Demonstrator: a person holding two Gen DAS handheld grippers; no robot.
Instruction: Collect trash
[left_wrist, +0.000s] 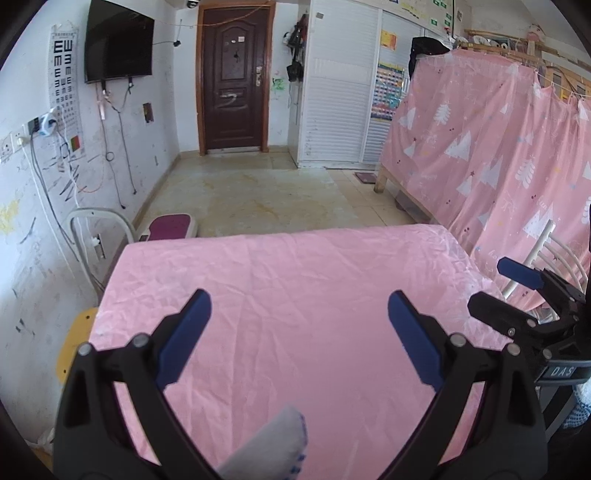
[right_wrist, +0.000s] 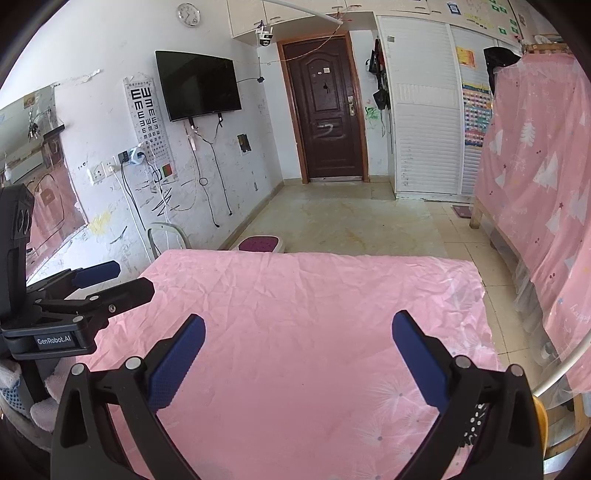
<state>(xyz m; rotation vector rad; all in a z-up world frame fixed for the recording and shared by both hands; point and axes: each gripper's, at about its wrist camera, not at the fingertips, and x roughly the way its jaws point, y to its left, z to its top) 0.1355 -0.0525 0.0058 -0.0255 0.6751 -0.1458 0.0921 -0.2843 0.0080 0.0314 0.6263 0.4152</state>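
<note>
No trash shows in either view, so where the task's thing lies, which way it points and how its long axis runs cannot be told. The worktop (left_wrist: 295, 280) carries a wrinkled pink cloth (right_wrist: 314, 295) and nothing else that can be seen. The left claw (left_wrist: 299, 339) hangs above the cloth's near half, spread wide and released, its blue pads (left_wrist: 184, 339) well apart with only pink fabric between them; it holds nothing. A grey and white gloved finger (left_wrist: 273, 446) pokes up at the bottom edge of that view. The right claw (right_wrist: 295, 362) is likewise spread wide and released above the cloth, gripping nothing. Each wrist view catches the other claw at its side edge, level with the worktop's edge. Beyond the worktop are a tiled floor (right_wrist: 351, 221), a dark door (right_wrist: 325, 110) and a wall television (right_wrist: 197, 85).
</note>
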